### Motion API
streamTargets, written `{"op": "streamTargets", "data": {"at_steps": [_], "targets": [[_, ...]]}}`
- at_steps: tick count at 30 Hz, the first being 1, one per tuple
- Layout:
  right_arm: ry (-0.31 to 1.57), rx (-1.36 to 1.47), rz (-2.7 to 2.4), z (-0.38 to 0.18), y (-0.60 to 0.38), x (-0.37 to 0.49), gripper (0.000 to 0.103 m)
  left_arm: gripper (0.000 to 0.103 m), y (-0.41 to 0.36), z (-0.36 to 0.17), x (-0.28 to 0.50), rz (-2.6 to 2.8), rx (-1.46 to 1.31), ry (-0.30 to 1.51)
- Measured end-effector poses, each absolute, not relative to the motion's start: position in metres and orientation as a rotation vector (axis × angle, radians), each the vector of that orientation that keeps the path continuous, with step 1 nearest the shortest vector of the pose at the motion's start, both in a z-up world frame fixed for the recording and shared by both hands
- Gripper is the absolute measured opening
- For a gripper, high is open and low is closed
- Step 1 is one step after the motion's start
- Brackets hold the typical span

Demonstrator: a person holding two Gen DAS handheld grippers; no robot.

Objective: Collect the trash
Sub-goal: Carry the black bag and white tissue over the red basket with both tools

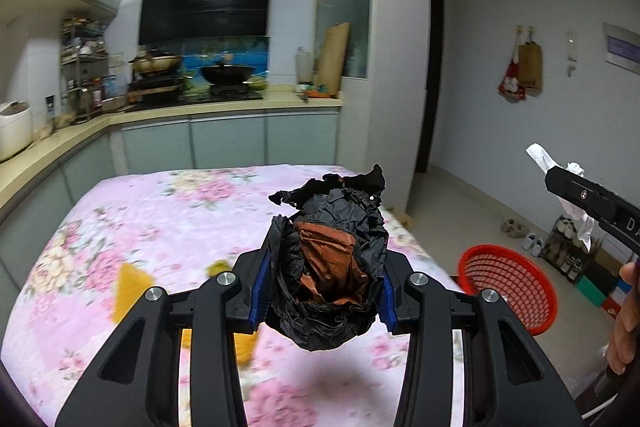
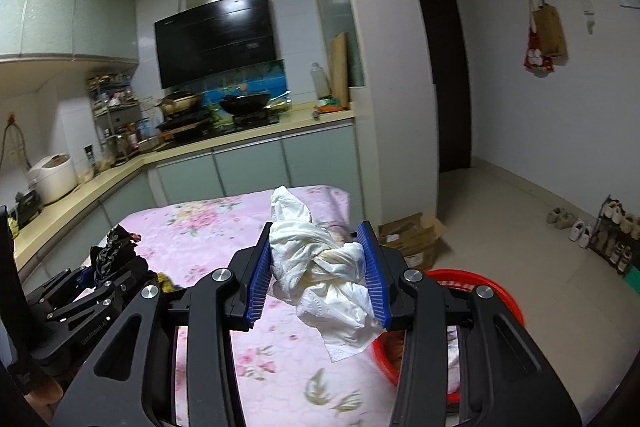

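Observation:
My left gripper (image 1: 324, 287) is shut on a crumpled black and brown wrapper (image 1: 332, 259), held above the floral tablecloth. In the right wrist view my right gripper (image 2: 316, 275) is shut on a crumpled white tissue wad (image 2: 324, 267), whose loose end hangs below the blue pads. A red mesh basket (image 1: 516, 287) sits at the table's right edge, to the right of the left gripper and just below the right one (image 2: 500, 291). The right gripper with its tissue (image 1: 576, 195) also shows at the right of the left wrist view. The left gripper with the wrapper (image 2: 116, 255) appears at the left of the right wrist view.
Yellow scraps (image 1: 132, 287) lie blurred on the pink floral table (image 1: 160, 211). Behind it runs a kitchen counter (image 1: 224, 107) with wok and pots. A cardboard box (image 2: 416, 239), shoes and a shoe rack (image 2: 616, 231) stand on the floor to the right. A hand (image 1: 624, 319) shows at the right edge.

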State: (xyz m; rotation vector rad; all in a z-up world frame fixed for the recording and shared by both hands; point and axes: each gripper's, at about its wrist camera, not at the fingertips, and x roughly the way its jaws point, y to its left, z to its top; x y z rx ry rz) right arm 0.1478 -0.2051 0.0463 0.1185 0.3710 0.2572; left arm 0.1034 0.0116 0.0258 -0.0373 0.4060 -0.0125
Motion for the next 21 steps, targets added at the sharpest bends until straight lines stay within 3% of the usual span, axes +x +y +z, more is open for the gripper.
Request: {"op": "streamTargets", "data": {"at_steps": [21], "targets": [[0.449, 0.208, 0.029, 0.024, -0.283, 0.179, 0.041, 0.040, -0.102, 0.003, 0.165, -0.293, 0.043, 0.505]]}}
